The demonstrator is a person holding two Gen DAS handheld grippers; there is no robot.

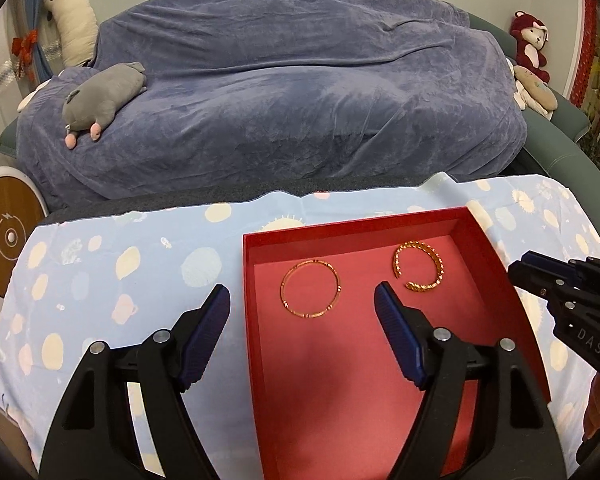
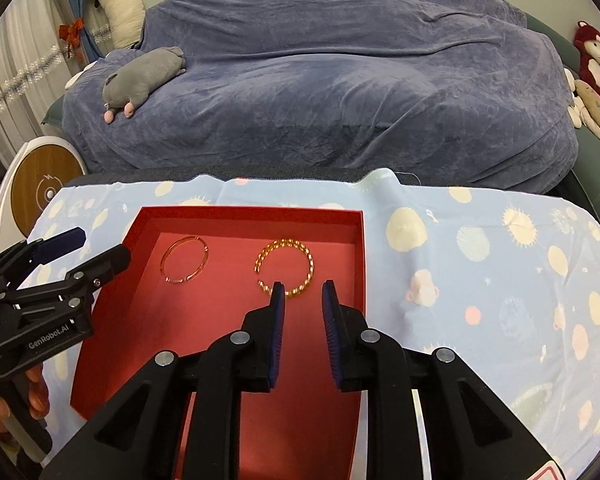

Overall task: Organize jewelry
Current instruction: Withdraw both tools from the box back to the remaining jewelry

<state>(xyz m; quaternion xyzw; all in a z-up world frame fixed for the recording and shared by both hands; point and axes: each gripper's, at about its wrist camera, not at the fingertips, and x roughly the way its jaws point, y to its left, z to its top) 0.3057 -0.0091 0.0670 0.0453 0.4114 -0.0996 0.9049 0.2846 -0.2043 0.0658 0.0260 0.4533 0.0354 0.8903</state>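
- We see both gold pieces already inside the shallow red cardboard tray (image 2: 352, 248), which sits on the pale blue patterned cloth (image 2: 480, 280) over the bench: the thin plain gold bangle (image 1: 310, 289) lies to the left, the open gold chain-link cuff (image 2: 286, 266) to the right, well apart from each other.
- Our left claw (image 1: 302, 298) stands spread wide and empty above the tray, the bangle showing between its pads without touching them.
- Our right claw (image 2: 303, 290) is parted a little, nothing pinched; its left pad overlaps the cuff's near edge in view, though we cannot tell whether it touches.
- We judge the placing step finished, so the work now is a clean retreat: lift both claws straight up before moving sideways, so no pad drags a piece or catches the tray wall.
- The cuff's open gap could snag on a pad; we would watch that side closely.
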